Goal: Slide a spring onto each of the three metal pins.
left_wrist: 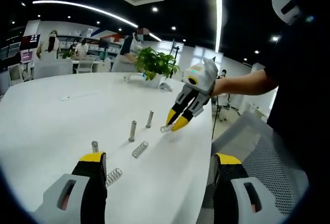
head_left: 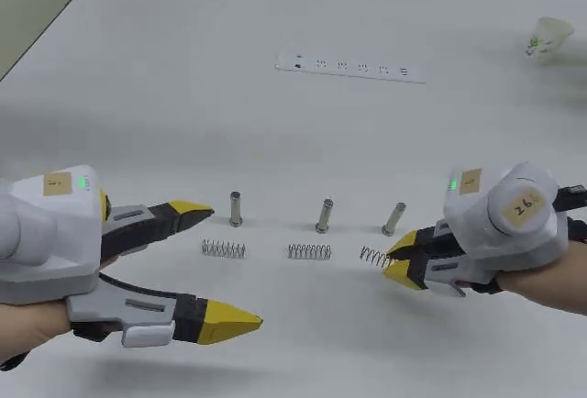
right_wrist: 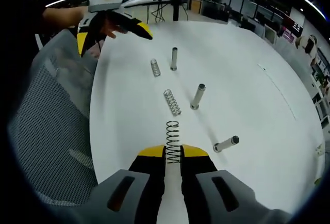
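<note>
Spring (right_wrist: 172,135) end inside right tool (right_wrist: 173,151)

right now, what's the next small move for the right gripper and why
Probably lift the spring and bring its free end over the nearest metal pin: the right gripper looks shut on one end of it, the spring lies flat, and that pin stands bare.

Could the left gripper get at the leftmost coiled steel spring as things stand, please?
Probably yes: the open yellow-tipped left gripper sits by that coiled steel spring, only bare white table between.
</note>
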Demonstrator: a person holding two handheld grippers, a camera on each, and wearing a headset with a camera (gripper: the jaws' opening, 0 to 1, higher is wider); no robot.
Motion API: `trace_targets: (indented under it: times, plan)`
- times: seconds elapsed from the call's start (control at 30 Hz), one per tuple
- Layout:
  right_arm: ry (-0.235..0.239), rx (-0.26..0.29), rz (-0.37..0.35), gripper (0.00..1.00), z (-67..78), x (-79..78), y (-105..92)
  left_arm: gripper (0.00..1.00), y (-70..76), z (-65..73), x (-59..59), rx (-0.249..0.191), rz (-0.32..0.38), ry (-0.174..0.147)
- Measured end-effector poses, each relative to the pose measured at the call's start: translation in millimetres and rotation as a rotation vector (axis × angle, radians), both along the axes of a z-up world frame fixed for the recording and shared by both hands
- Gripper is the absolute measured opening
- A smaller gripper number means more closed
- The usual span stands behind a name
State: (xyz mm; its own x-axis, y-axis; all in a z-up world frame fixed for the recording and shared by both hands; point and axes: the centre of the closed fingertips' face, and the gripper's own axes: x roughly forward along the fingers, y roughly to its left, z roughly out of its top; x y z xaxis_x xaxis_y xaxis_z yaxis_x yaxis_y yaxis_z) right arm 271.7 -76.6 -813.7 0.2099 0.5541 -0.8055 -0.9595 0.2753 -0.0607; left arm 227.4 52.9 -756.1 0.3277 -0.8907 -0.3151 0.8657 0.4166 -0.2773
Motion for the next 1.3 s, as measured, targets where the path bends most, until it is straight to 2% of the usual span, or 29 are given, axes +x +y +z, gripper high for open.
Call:
trace_targets:
  times: [0.03, 0.13, 0.4, 0.5, 0.67, 0.83, 1.0, 1.17, 1.3]
  plan:
    - [-0.006, -0.002, 0.015, 0.08, 0.7, -1.1, 1.5, 0.78, -3.2, -0.3, -3.5, -0.009, -0.019, 0.019]
    - [-0.014, 0.001, 0.030, 0.08, 2.7, -3.8, 6.5, 0.69, -8.2, -5.5, -3.3, 0.012, -0.033, 0.008]
    - [-0.024, 0.006, 0.107, 0.08, 6.9, -14.6, 22.2, 0.65, -24.6, -8.9, 3.4, 0.009, -0.058, 0.005]
    - [-0.032, -0.002, 0.147, 0.08, 8.4, -19.5, 28.3, 0.63, -32.0, -14.8, 1.3, 0.054, -0.124, -0.008]
    - [-0.038, -0.006, 0.178, 0.08, 9.4, -24.6, 35.9, 0.58, -42.1, -17.7, 6.9, 0.089, -0.173, -0.035]
    - [-0.035, -0.003, 0.194, 0.08, 11.2, -28.3, 40.8, 0.48, -54.1, -18.0, 11.2, 0.091, -0.209, -0.062]
    - [-0.040, 0.001, 0.214, 0.08, 16.6, -30.7, 44.6, 0.40, -65.5, -22.1, 11.3, 0.102, -0.253, -0.074]
    - [-0.038, 0.015, 0.222, 0.08, 20.7, -31.2, 46.4, 0.31, -70.8, -22.5, 15.7, 0.083, -0.243, -0.080]
    - [-0.038, 0.013, 0.227, 0.08, 21.4, -31.1, 45.2, 0.30, -74.5, -22.8, 16.5, 0.078, -0.251, -0.084]
